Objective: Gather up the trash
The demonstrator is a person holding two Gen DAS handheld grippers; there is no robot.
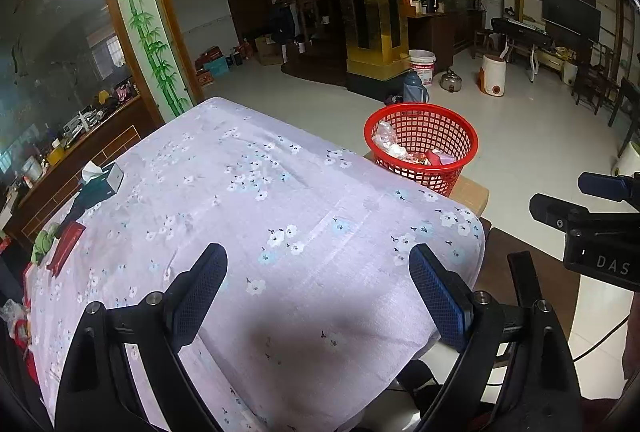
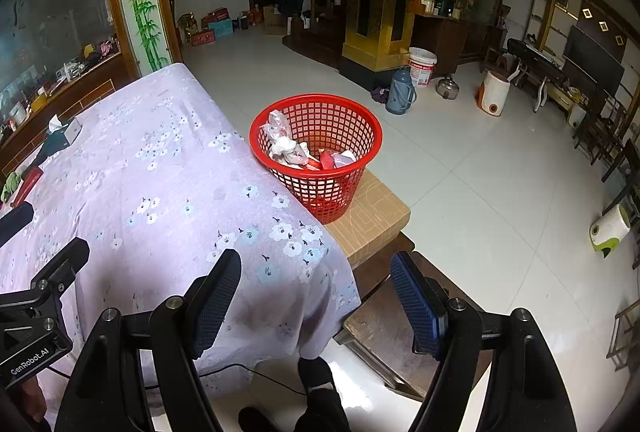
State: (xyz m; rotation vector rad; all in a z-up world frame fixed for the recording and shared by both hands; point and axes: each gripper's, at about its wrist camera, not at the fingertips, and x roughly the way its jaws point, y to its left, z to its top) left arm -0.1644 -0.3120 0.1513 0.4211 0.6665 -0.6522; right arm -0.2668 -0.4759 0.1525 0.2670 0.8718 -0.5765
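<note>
Where the lilac flowered cloth ends, a red mesh basket (image 2: 316, 155) stands upright on a tan box (image 2: 374, 220), mouth upward, just beside the surface (image 2: 160, 171) and right of centre in the left wrist view (image 1: 422, 145). Crumpled wrappers and paper trash (image 2: 288, 147) lie inside it, piled toward its left wall. The box sits at the surface's right edge; beyond it, pale tiled floor (image 2: 480, 171) lies open toward the upper right of the frame. The cloth's middle is bare. A tissue box (image 1: 106, 179) rests near the far left edge, with a red packet (image 1: 66, 246) and green cloth (image 1: 42, 242) lower left. A blue flask (image 2: 400, 91), white bucket (image 2: 422, 65) and kettle (image 2: 448, 87) stand on the floor behind the basket. The left tool (image 1: 318, 280) and right tool (image 2: 316, 292) are both spread wide, holding nothing.
</note>
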